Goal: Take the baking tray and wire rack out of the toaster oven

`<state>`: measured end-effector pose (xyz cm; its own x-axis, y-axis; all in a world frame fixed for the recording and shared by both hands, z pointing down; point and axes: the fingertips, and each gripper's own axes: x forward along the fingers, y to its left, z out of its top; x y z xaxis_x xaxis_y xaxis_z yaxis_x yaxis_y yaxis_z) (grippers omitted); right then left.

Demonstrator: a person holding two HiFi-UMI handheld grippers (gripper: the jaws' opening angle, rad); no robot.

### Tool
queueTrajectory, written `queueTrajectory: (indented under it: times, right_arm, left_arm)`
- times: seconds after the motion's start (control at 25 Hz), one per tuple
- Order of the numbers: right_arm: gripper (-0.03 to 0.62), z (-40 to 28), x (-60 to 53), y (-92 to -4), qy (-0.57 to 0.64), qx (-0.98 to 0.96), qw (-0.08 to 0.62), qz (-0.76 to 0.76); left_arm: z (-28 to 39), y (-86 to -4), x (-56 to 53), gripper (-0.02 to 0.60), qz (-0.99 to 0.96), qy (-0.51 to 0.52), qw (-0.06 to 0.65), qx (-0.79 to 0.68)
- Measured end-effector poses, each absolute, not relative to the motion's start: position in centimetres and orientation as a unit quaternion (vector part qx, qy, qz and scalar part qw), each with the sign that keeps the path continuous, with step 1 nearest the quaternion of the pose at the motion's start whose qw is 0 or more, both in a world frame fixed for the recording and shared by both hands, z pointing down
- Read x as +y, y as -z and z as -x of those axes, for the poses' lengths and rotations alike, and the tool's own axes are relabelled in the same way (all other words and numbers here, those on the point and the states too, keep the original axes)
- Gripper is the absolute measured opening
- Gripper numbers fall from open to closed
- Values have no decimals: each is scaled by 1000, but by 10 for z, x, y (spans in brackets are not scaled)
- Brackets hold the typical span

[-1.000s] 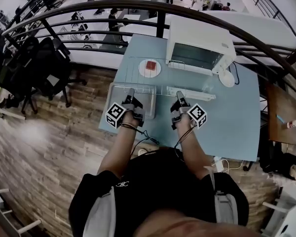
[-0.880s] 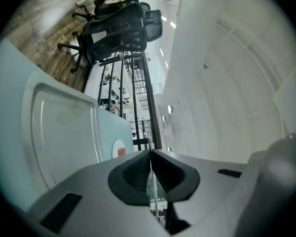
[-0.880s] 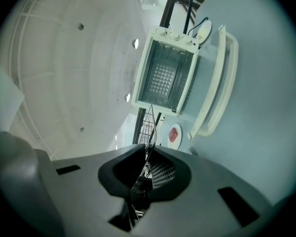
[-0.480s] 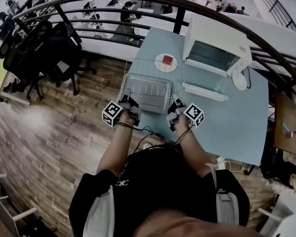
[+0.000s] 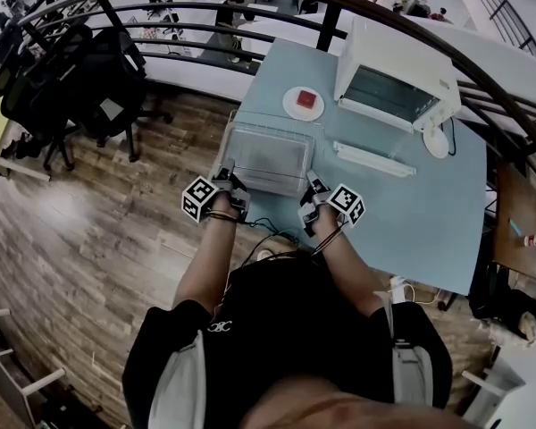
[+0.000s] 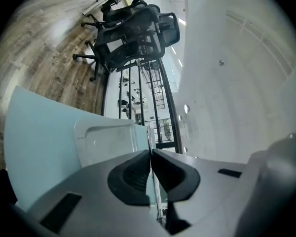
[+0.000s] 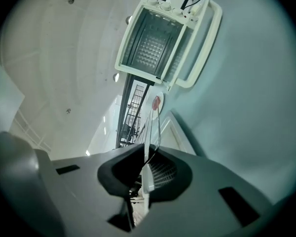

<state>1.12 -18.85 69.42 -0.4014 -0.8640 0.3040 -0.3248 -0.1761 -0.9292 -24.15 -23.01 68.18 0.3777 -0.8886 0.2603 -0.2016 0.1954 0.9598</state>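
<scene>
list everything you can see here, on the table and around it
rectangular metal baking tray: one, silver, table's near left part
wire rack: one, silver, stacked with the tray
boxy toaster oven: one, white, table's far right, its door open
round plate: one, white, left of the oven
red item: one, on the plate
table: one, light blue
office chairs: several, black, on the floor at left
railing: one, dark metal, beyond the table
plank floor: brown wood, around the table
left gripper: one, grey, shut on the tray's rim
right gripper: one, grey, jaws just opening, tray rim and rack wire between them
</scene>
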Motion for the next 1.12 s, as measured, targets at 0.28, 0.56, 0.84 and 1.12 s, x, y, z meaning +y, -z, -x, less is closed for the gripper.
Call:
queueTrajectory:
  times: [0.28,0.56,0.84,1.12]
  right_arm:
    - [40,-4,-187,-712,597,586,199,510]
    - [43,3,-184,-728,610,573,177,517]
    - [73,11,-169,-755,628,545,114,544]
    - [170,11,-161,-758,545,562,-30,621]
  left_arm:
    - [247,-707,-230,29,-565,239,616,-494]
    - [252,-725,-234,35,-567,197,620,-505]
    - [258,-744,-228,46,-577,105,601,-544]
    - [268,-747,-225,95,-606,9,539,-585]
